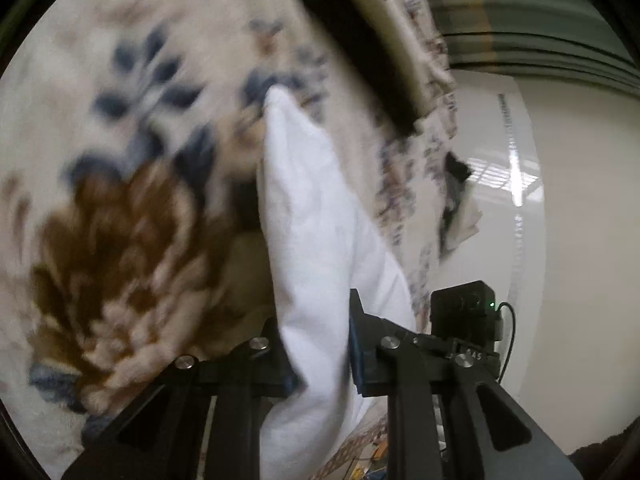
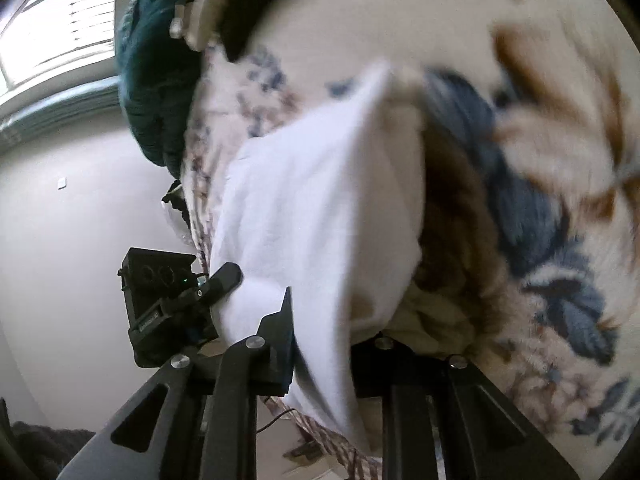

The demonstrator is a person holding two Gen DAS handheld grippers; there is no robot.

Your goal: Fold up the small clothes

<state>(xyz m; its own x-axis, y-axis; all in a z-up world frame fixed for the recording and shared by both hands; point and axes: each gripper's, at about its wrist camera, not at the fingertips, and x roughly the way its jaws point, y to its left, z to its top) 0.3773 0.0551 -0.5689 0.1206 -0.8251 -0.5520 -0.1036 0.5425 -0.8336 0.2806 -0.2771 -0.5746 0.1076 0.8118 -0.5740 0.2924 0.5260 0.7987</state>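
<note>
A small white garment (image 1: pixel 308 232) hangs stretched in the air above a floral bedspread (image 1: pixel 120 208). My left gripper (image 1: pixel 320 356) is shut on one edge of it, the cloth pinched between its two pads. My right gripper (image 2: pixel 324 344) is shut on the other edge of the same white garment (image 2: pixel 320 208); the cloth covers most of its right pad. Each view shows the other gripper's black body beside the cloth. Both views are motion-blurred.
The bedspread (image 2: pixel 540 160) with brown and blue flowers fills the surface below. A dark headboard or box with a beige edge (image 1: pixel 368 60) stands at its far end. A dark green bundle (image 2: pixel 156 72) lies at the bed's edge. Pale floor (image 1: pixel 580 220) lies beyond, with a window (image 2: pixel 52 24).
</note>
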